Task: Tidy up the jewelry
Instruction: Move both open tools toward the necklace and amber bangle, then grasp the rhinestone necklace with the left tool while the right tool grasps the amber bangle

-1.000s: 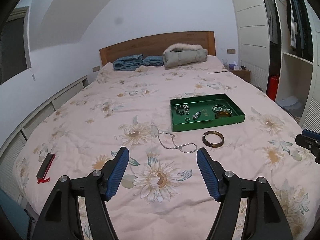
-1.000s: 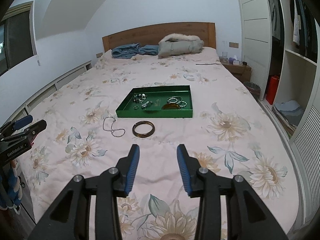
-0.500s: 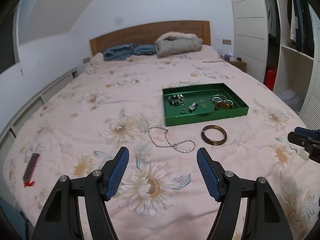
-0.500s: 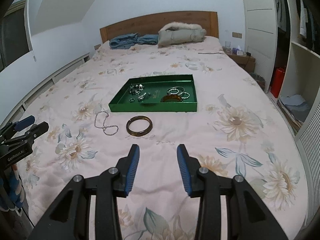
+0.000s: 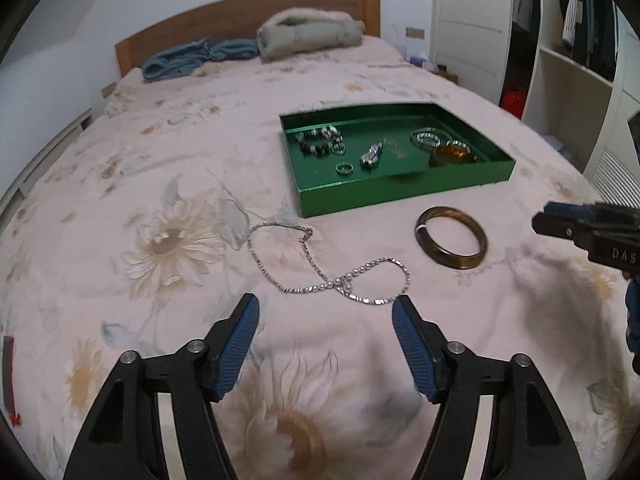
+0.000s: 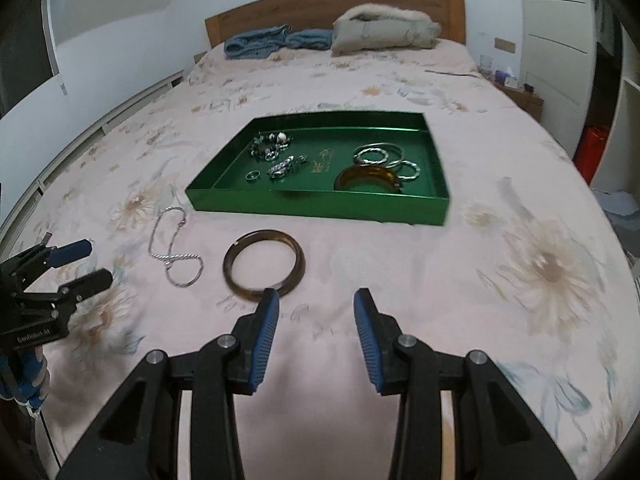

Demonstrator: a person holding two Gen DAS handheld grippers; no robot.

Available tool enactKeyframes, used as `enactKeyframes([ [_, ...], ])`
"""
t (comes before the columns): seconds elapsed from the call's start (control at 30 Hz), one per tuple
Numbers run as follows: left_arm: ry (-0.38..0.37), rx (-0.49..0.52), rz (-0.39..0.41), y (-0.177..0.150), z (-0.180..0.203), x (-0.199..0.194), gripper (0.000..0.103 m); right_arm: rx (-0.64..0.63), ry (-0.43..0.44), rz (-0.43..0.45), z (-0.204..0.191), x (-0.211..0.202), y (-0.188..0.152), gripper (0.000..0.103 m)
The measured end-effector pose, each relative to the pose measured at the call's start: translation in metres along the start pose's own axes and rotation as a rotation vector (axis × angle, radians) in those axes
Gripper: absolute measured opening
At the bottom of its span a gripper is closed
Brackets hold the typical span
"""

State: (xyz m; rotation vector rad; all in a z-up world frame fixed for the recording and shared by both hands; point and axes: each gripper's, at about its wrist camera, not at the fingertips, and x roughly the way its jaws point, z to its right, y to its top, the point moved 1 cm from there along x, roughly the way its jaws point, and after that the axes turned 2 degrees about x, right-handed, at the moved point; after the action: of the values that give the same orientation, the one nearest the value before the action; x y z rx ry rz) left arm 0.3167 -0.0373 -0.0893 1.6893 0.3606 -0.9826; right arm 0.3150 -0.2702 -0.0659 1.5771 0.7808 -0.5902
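A green tray (image 5: 404, 190) (image 6: 320, 205) lies on the floral bedspread and holds rings, silver bangles and an amber bangle. A silver necklace (image 5: 326, 266) (image 6: 176, 240) lies loose on the bed in front of the tray. A brown bangle (image 5: 451, 237) (image 6: 264, 265) lies beside it. My left gripper (image 5: 325, 314) is open and empty, just short of the necklace. My right gripper (image 6: 316, 304) is open and empty, its left fingertip over the brown bangle's near edge.
A folded grey coat (image 6: 384, 30) and blue clothes (image 6: 260, 42) lie by the wooden headboard. A wardrobe with shelves (image 5: 580, 60) stands to the right of the bed. A small dark and red object (image 5: 9, 376) lies at the bed's left edge.
Both grippers have moved forward and down towards the bed. The necklace and brown bangle now lie much closer to the fingertips. Both grippers stay open.
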Motion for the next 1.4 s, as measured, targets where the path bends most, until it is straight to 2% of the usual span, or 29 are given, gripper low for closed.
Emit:
enactKeyframes([
  [0.37, -0.008, 0.06, -0.123, 0.011, -0.004, 0.07, 0.059, -0.041, 0.049, -0.066, -0.004, 0.065, 0.026, 0.037],
  [0.67, -0.055, 0.078, -0.214, 0.008, -0.005, 0.091, 0.056, -0.175, 0.055, -0.167, -0.018, 0.104, 0.024, 0.037],
  [0.8, -0.062, 0.107, -0.224, 0.008, 0.0, 0.097, 0.047, -0.235, 0.048, -0.191, -0.024, 0.114, 0.024, 0.034],
  [0.87, -0.065, 0.127, -0.228, 0.009, 0.005, 0.098, 0.04, -0.251, 0.048, -0.207, -0.025, 0.119, 0.024, 0.033],
  [0.93, -0.071, 0.146, -0.231, 0.01, 0.01, 0.1, 0.027, -0.252, 0.056, -0.221, -0.025, 0.123, 0.026, 0.032],
  [1.03, -0.059, 0.17, -0.222, 0.012, 0.019, 0.102, 0.018, -0.269, 0.051, -0.232, -0.026, 0.126, 0.027, 0.024],
  [1.1, -0.042, 0.186, -0.203, 0.011, 0.024, 0.1, 0.014, -0.283, 0.036, -0.234, -0.03, 0.127, 0.028, 0.013],
  [1.17, -0.032, 0.189, -0.19, 0.01, 0.026, 0.097, 0.009, -0.293, 0.017, -0.224, -0.035, 0.127, 0.027, 0.01],
  [1.23, -0.03, 0.175, -0.183, 0.01, 0.026, 0.093, 0.005, -0.291, 0.001, -0.204, -0.036, 0.123, 0.025, 0.01],
  [1.4, -0.005, 0.135, -0.153, 0.007, 0.029, 0.08, 0.005, -0.274, -0.012, -0.139, -0.035, 0.102, 0.019, 0.009],
])
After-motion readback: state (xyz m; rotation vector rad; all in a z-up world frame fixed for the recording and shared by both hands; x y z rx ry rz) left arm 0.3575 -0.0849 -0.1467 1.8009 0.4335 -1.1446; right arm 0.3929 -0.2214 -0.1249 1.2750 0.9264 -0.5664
